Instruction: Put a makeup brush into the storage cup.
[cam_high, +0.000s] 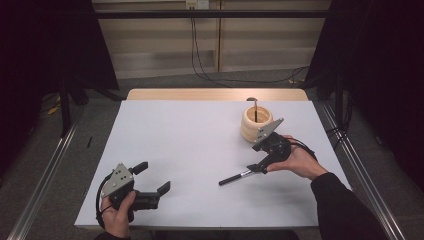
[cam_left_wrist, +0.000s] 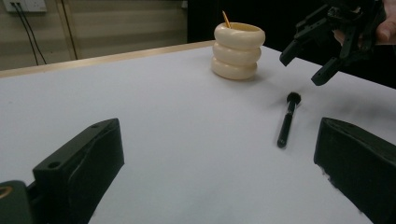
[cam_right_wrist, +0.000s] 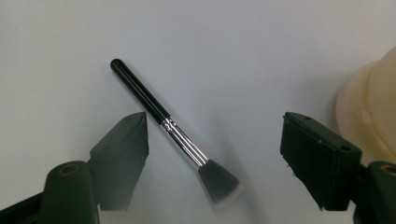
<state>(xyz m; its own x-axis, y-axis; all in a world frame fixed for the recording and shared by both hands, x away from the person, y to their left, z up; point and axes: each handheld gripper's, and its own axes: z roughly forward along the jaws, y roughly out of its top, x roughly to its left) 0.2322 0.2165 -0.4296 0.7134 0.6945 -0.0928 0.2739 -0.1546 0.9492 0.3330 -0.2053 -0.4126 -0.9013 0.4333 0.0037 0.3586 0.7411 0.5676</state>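
My right tongs (cam_right_wrist: 212, 135) hang spread and empty over the black-handled makeup brush with the silver ferrule (cam_right_wrist: 173, 132), which lies flat on the white bench (cam_high: 190, 150) between the jaws; my left tongs (cam_left_wrist: 219, 172) rest released and empty, well off to the side. Just beyond my right jaw stands the cream ribbed holder (cam_high: 256, 123), so a wide swing could knock it. If I clench on the slim ferrule off-centre, the brush may roll or pivot away

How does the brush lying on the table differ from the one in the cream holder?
The makeup brush lies flat on the white table, whole length showing; the brush in the holder stands upright, mostly hidden inside the ringed cream holder. The first sits between the right hand-held gripper's open jaws; the second is untouched.
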